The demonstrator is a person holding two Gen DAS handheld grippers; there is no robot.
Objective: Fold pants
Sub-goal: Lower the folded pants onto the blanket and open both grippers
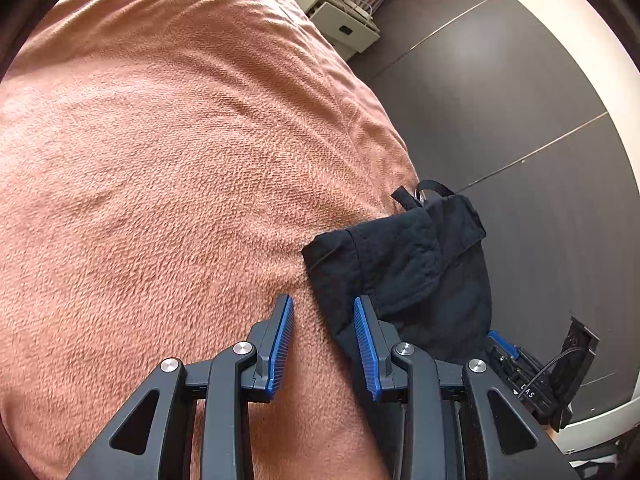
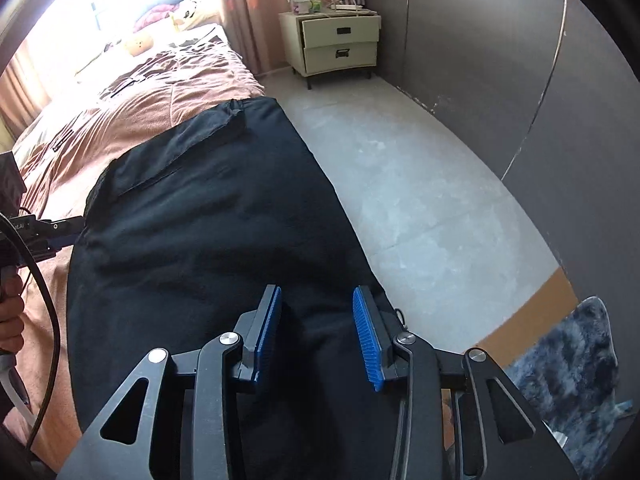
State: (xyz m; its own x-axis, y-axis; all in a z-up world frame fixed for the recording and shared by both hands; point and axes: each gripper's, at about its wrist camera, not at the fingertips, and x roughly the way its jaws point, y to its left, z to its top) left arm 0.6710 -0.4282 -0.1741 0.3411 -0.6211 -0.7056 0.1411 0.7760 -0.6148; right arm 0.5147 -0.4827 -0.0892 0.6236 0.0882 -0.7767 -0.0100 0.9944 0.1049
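left gripper (image 1: 323, 312): jaws wide apart, nothing in them, hanging right at the edge of the black cotton pants (image 1: 404, 264) | right gripper (image 2: 317, 308): also wide open, empty, over the pants | pants laid along the edge of the salmon-pink fuzzy bedspread (image 1: 160, 160), floor side | cream two-drawer nightstand (image 2: 336, 42) way back by the wall

Home bedroom: bed (image 2: 168, 96), nightstand (image 2: 336, 40).
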